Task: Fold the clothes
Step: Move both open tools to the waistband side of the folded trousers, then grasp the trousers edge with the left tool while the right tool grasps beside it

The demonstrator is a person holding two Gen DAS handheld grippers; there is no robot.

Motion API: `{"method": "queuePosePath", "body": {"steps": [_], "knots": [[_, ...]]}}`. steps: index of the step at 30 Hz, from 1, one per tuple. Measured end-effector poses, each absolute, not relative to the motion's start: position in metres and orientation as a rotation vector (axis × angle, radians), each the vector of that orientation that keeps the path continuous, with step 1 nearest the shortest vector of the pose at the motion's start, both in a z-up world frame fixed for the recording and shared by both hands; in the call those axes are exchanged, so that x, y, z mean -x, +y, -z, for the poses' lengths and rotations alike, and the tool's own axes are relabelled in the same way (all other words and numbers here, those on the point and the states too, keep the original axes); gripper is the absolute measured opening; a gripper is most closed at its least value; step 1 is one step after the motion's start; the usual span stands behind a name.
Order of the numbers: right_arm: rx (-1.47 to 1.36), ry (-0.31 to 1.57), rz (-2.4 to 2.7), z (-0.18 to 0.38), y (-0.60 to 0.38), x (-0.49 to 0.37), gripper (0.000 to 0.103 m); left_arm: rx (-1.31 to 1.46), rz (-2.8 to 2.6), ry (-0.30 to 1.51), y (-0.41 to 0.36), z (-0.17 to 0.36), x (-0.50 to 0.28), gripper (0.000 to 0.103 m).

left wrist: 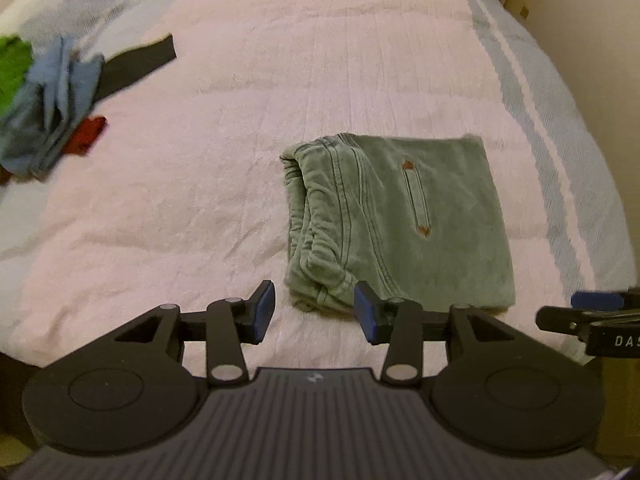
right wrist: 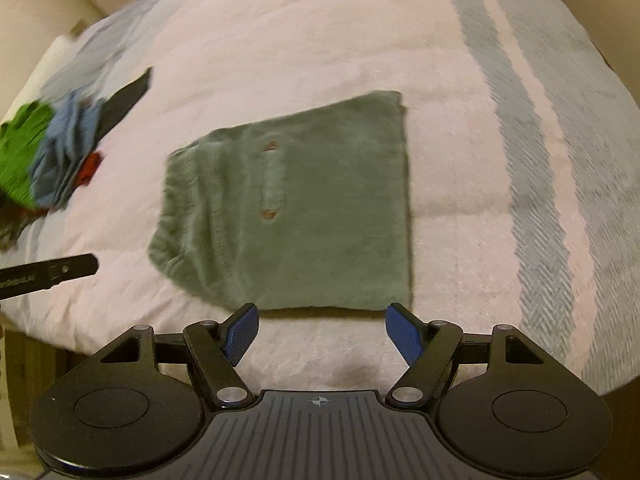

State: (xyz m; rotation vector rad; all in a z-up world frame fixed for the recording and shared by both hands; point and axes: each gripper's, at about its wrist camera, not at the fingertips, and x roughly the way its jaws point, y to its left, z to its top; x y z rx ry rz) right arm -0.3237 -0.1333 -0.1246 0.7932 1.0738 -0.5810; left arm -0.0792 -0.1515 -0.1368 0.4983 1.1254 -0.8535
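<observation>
Blue-padded, the left tool [left wrist: 315, 312] stands part open and empty at the near left corner of the folded green trousers [left wrist: 396, 216], the right tool [right wrist: 321, 332] wide and empty at their near edge, on the pink bed cover [left wrist: 240, 80], a clothes pile [left wrist: 48, 112] far left.

You are looking down on a bed [left wrist: 280, 60] covered by a pale pink quilted blanket, with a blue-and-white striped cover [left wrist: 532, 92] showing along its right edge. A folded sage-green corduroy garment [left wrist: 400, 220] lies flat near the middle. At the left sits a loose heap of blue, green, red and black clothes [left wrist: 52, 96].
</observation>
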Motion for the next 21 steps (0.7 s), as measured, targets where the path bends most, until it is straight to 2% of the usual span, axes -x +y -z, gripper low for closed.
{"method": "queuePosePath", "body": {"steps": [7,11,14,19,21], "knots": [[-0.836,1.085,0.644,0.140,-0.154,0.307,0.073,-0.443,0.901,1.161,-0.151,0.163,0.032,0.039],[-0.847,1.113,0.651,0.158,-0.154,0.299,0.073,-0.414,0.954,1.199,-0.143,0.180,0.016,0.033],[-0.858,1.142,0.660,0.172,-0.156,0.297,0.073,-0.358,0.967,1.257,-0.133,0.194,0.007,0.033],[-0.854,1.177,0.677,0.193,-0.169,0.298,0.073,-0.197,0.964,1.360,-0.123,0.215,-0.001,0.048],[-0.846,1.180,0.679,0.198,-0.176,0.298,0.073,-0.138,0.952,1.383,-0.124,0.222,-0.001,0.058]]}}
